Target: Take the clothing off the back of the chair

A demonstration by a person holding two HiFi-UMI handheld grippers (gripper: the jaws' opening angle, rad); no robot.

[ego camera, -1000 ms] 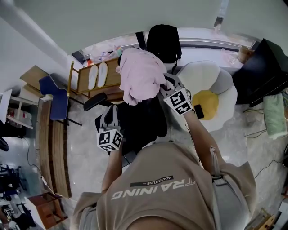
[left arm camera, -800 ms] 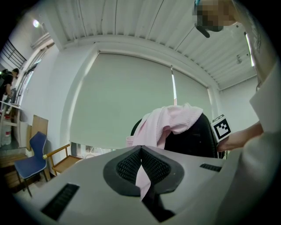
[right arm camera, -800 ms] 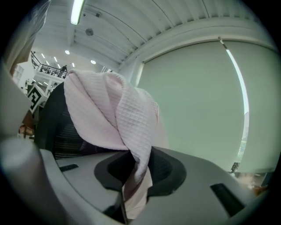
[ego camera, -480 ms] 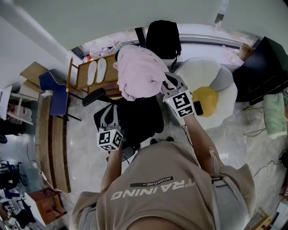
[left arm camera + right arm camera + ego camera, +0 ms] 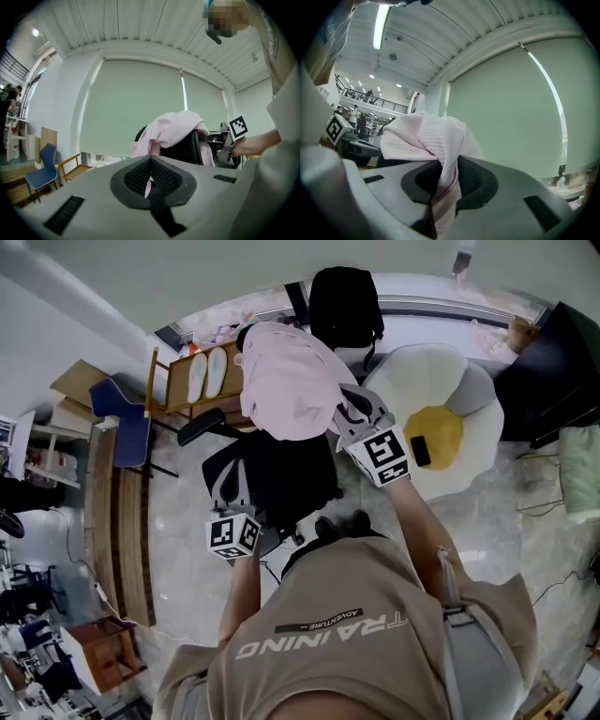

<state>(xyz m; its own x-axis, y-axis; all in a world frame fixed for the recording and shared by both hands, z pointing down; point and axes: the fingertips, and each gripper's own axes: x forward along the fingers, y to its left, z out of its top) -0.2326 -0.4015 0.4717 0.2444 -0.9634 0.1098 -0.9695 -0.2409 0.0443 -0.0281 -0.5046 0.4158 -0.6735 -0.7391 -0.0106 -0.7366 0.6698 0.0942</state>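
Observation:
The pink clothing (image 5: pixel 286 381) is bunched over the top of the black office chair's back (image 5: pixel 281 479). My right gripper (image 5: pixel 345 413) reaches the clothing's right side and is shut on a fold of it. In the right gripper view the pink cloth (image 5: pixel 422 136) runs down between the pads of the right gripper (image 5: pixel 445 173). My left gripper (image 5: pixel 225 491) hangs in front of the chair, apart from the clothing. In its own view the left gripper (image 5: pixel 150 161) has its pads together with nothing held. Beyond it are the pink clothing (image 5: pixel 176 131) and the chair back (image 5: pixel 187 147).
A white and yellow egg-shaped cushion (image 5: pixel 441 418) lies right of the chair with a dark phone (image 5: pixel 421 451) on it. A black backpack (image 5: pixel 344 306) stands behind. A wooden rack with slippers (image 5: pixel 192 381), a blue chair (image 5: pixel 122 432) and a wooden bench (image 5: pixel 112 549) are at the left.
My right gripper has closed on the pink cloth and risen a little with it, so the bundle sits higher on the chair back. The left gripper has drifted slightly sideways.

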